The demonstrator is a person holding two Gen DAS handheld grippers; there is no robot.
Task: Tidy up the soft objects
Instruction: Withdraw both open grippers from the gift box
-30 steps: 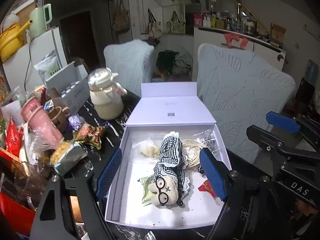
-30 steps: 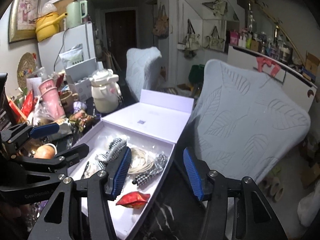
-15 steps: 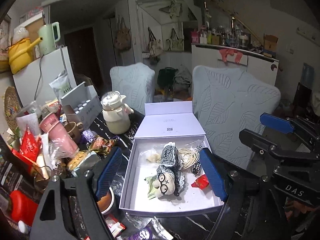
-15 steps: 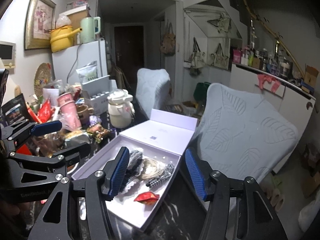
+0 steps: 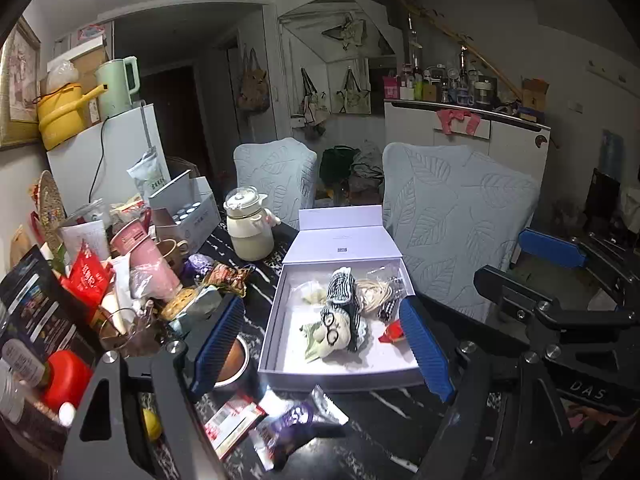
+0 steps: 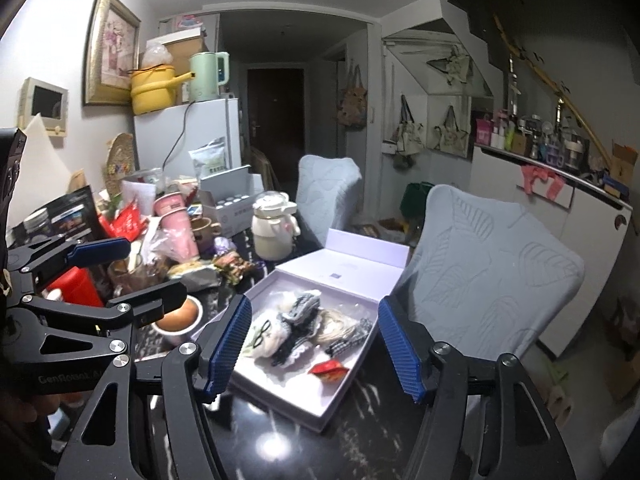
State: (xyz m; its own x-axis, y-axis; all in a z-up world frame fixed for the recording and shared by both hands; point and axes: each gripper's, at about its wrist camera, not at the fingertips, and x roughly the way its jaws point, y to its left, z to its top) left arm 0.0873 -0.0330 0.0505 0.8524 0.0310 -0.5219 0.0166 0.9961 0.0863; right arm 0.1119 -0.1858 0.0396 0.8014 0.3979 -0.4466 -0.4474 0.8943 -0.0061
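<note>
Two claws hang spread and empty above my dark marbled table. Left of my left claw sits a metal cup; between its fingers the open lavender box holds a bespectacled plush doll, a straw-coloured coil and a red wrapper. My right claw frames the same box.

doll in box, teapot behind

On your dark worktop you have a cream teapot, pink cups, and what look like snack packets.
</note>
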